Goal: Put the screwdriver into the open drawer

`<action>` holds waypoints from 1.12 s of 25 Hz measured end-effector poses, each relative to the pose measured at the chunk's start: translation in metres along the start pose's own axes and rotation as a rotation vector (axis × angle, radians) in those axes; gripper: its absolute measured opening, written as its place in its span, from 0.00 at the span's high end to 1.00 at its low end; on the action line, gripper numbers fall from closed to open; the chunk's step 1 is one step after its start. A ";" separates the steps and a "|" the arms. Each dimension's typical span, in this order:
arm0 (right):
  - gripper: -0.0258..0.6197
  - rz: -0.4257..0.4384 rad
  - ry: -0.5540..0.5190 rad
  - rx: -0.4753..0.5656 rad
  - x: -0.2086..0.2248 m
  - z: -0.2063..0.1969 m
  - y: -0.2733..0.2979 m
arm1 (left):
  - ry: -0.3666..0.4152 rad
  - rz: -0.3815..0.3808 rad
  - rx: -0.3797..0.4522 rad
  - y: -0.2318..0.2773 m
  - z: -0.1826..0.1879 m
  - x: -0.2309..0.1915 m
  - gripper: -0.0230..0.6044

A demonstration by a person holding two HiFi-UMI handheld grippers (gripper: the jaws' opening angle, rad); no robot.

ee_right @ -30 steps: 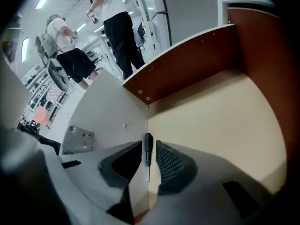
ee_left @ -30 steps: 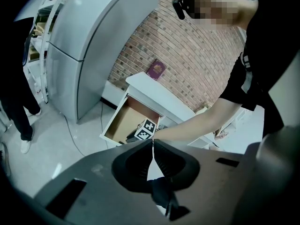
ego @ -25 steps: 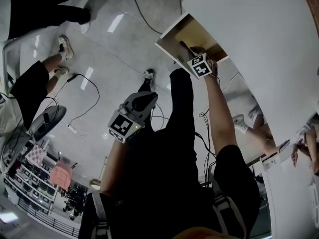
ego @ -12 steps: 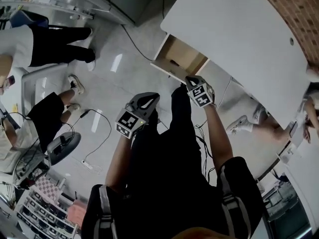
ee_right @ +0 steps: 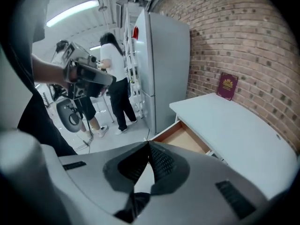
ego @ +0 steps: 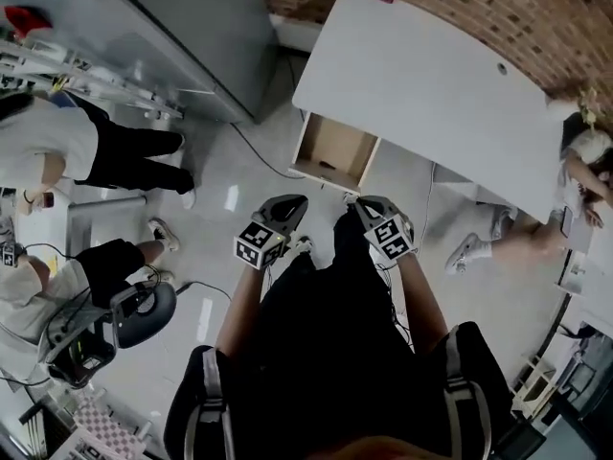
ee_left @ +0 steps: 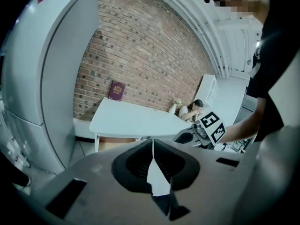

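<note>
– Brown board lines the open drawer [ego: 333, 151] in the head view. The screwdriver [ego: 328, 165] shows only as a small dark sliver on its floor near the front, too small for detail.
– And the grippers?
– Left gripper [ego: 287, 206] and right gripper [ego: 368, 206] hang side by side over the floor, short of the drawer and apart from it. The person's dark torso hides the floor below.
– Left gripper view?
– Jaws pressed tip to tip, nothing between. The white table [ee_left: 136, 121] covers all but a strip of the drawer. A dark red book [ee_left: 116, 90] stands against the brick wall.
– Right gripper view?
– Jaws together too, empty. The drawer lies just beyond the tips, its floor partly behind its side wall, so I cannot pick out the screwdriver there. A grey cabinet [ee_right: 164, 64] stands left of the table, with a person in white [ee_right: 115, 55] beside it.
</note>
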State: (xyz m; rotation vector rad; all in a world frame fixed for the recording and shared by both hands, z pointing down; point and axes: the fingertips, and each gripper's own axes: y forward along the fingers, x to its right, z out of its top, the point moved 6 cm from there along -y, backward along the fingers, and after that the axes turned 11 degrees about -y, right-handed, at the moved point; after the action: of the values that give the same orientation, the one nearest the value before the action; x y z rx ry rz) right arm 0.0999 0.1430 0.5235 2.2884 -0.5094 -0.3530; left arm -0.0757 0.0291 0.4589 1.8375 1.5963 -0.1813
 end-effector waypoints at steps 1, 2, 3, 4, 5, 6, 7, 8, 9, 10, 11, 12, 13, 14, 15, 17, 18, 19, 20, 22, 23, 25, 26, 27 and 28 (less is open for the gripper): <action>0.87 -0.019 0.016 0.020 -0.006 0.004 -0.011 | 0.009 -0.009 0.003 -0.002 0.000 0.007 0.93; 0.87 -0.036 0.028 0.036 -0.013 0.007 -0.021 | 0.017 -0.016 0.004 -0.005 -0.001 0.014 0.93; 0.87 -0.051 0.035 0.050 -0.020 0.009 -0.029 | 0.022 -0.023 0.003 -0.009 -0.002 0.020 0.93; 0.87 -0.064 0.038 0.060 -0.027 0.011 -0.036 | 0.027 -0.032 0.002 -0.012 -0.003 0.026 0.93; 0.87 -0.075 0.035 0.069 -0.033 0.013 -0.041 | 0.032 -0.042 0.001 -0.015 -0.003 0.031 0.93; 0.87 -0.084 0.029 0.077 -0.040 0.015 -0.044 | 0.041 -0.052 0.003 -0.017 -0.003 0.035 0.93; 0.87 -0.093 0.021 0.084 -0.046 0.018 -0.047 | 0.053 -0.061 0.005 -0.020 -0.002 0.038 0.93; 0.87 -0.102 0.013 0.089 -0.053 0.020 -0.050 | 0.068 -0.069 0.006 -0.022 -0.002 0.042 0.93; 0.87 -0.111 0.005 0.094 -0.059 0.021 -0.052 | 0.081 -0.076 0.004 -0.025 -0.002 0.045 0.93; 0.87 -0.121 0.001 0.097 -0.065 0.022 -0.054 | 0.091 -0.083 0.001 -0.027 -0.003 0.048 0.93; 0.87 -0.131 0.001 0.100 -0.070 0.022 -0.055 | 0.097 -0.090 -0.001 -0.030 -0.005 0.050 0.93; 0.87 -0.140 0.005 0.103 -0.075 0.022 -0.057 | 0.099 -0.096 -0.003 -0.033 -0.007 0.052 0.93; 0.87 -0.150 0.012 0.106 -0.080 0.022 -0.059 | 0.100 -0.103 -0.006 -0.036 -0.009 0.053 0.93; 0.87 -0.159 0.018 0.108 -0.084 0.022 -0.060 | 0.100 -0.110 -0.008 -0.038 -0.012 0.053 0.93; 0.87 -0.167 0.021 0.108 -0.088 0.021 -0.061 | 0.099 -0.115 -0.012 -0.040 -0.015 0.053 0.93; 0.87 -0.178 0.023 0.103 -0.096 0.017 -0.060 | 0.101 -0.120 -0.019 -0.045 -0.020 0.052 0.93; 0.87 -0.181 0.024 0.101 -0.099 0.014 -0.058 | 0.104 -0.122 -0.020 -0.046 -0.022 0.052 0.93; 0.87 -0.184 0.025 0.101 -0.101 0.012 -0.058 | 0.107 -0.125 -0.018 -0.048 -0.022 0.052 0.93; 0.87 -0.188 0.026 0.101 -0.103 0.012 -0.058 | 0.110 -0.128 -0.016 -0.049 -0.022 0.052 0.93; 0.87 -0.193 0.031 0.103 -0.108 0.011 -0.058 | 0.117 -0.135 -0.013 -0.053 -0.023 0.054 0.93; 0.87 -0.196 0.032 0.103 -0.110 0.011 -0.057 | 0.121 -0.138 -0.011 -0.056 -0.024 0.054 0.93; 0.87 -0.205 0.026 0.097 -0.115 0.014 -0.055 | 0.126 -0.146 -0.001 -0.062 -0.026 0.053 0.93; 0.87 -0.211 0.017 0.094 -0.118 0.016 -0.053 | 0.127 -0.149 0.004 -0.066 -0.028 0.051 0.93; 0.87 -0.217 0.008 0.091 -0.122 0.020 -0.051 | 0.128 -0.150 0.008 -0.070 -0.031 0.048 0.93; 0.87 -0.222 0.001 0.090 -0.125 0.024 -0.050 | 0.127 -0.149 0.009 -0.074 -0.034 0.045 0.93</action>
State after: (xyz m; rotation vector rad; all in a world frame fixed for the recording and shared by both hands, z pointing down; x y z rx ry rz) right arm -0.0075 0.2178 0.4834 2.4390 -0.2756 -0.4454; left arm -0.1440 0.0862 0.4310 1.7672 1.8251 -0.1404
